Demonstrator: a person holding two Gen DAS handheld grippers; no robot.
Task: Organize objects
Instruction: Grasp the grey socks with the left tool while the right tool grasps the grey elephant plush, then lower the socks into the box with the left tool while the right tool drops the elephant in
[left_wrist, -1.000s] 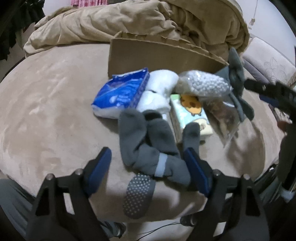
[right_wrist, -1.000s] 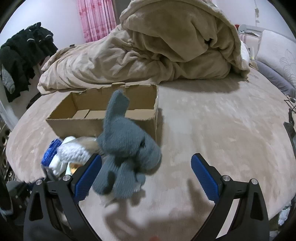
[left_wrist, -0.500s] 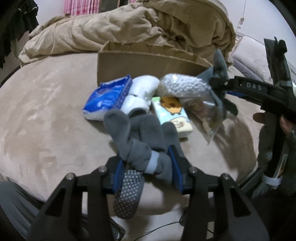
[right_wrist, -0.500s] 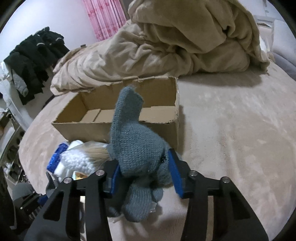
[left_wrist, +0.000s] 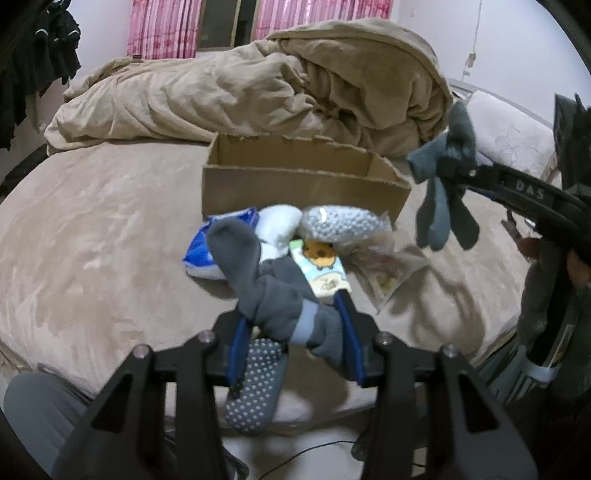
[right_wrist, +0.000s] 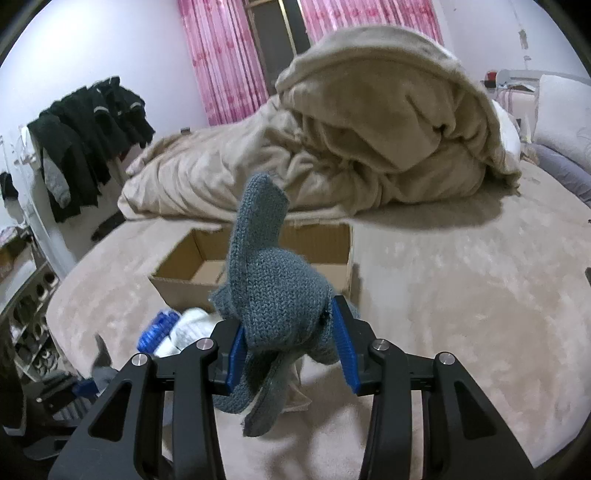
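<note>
Right wrist view: the knitted grey glove (right_wrist: 280, 295) is pinched between the blue pads of the right tool (right_wrist: 291, 343), held up in the air in front of the open cardboard box (right_wrist: 332, 240) on the bed (right_wrist: 461, 295), its cuff flopping down below the jaws. Over on the left wrist view, the left tool (left_wrist: 293, 332) is clamped on a bundle of dark grey grip socks (left_wrist: 273, 295), one dotted sole dangling underneath. Trouble could come from those loose ends: a trailing sock might snag the box rim or drag the tissue pack (left_wrist: 321, 269) and clear snack bag (left_wrist: 388, 269) lying just beside the blue packet (left_wrist: 207, 251). Soft knit gives under the pads, so either piece could slip free short of the box. Both tools heading in together risk bumping each other.
</note>
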